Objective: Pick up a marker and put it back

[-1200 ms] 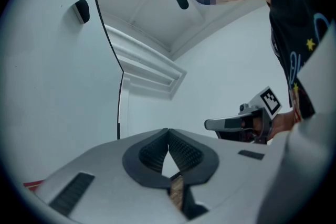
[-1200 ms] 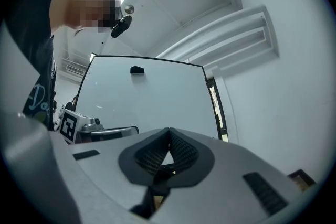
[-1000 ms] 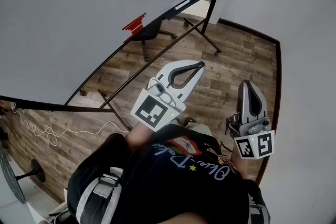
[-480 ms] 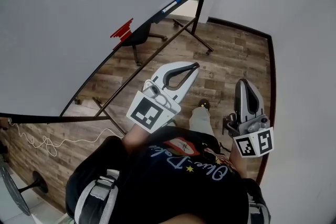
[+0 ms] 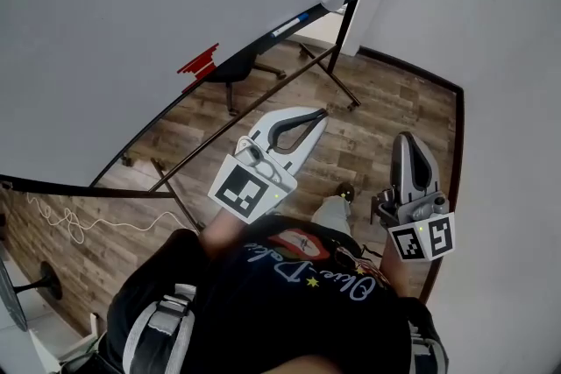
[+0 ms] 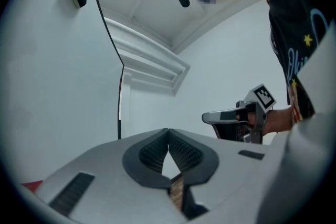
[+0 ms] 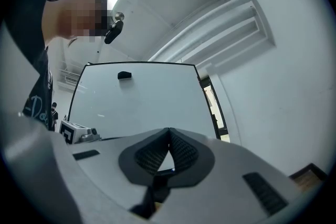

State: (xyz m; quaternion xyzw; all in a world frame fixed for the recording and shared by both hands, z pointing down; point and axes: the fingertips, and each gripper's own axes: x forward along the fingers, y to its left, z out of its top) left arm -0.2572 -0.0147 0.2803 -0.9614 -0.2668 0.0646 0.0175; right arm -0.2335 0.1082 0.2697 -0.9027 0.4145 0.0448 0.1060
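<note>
A marker (image 5: 290,24) with a blue end lies on the ledge of the big whiteboard (image 5: 131,13), far ahead of both grippers. My left gripper (image 5: 321,112) is held out over the wooden floor, shut with nothing between its jaws. To its right my right gripper (image 5: 409,138) is also shut and empty. In the left gripper view the jaw tips (image 6: 168,131) meet, and the right gripper (image 6: 233,117) shows beyond them. The right gripper view has its tips (image 7: 168,130) meeting in front of the whiteboard (image 7: 136,99).
A red eraser (image 5: 199,64) sits on the board's ledge. The board's black stand legs (image 5: 337,70) reach across the floor, with a black chair (image 5: 235,73) behind them. A white cable (image 5: 74,222) lies at the left. A white wall (image 5: 513,101) closes off the right.
The person has stepped, one foot now showing below the grippers. Both grippers moved with the body, the left one slightly left in the picture. Their jaws stayed shut.
</note>
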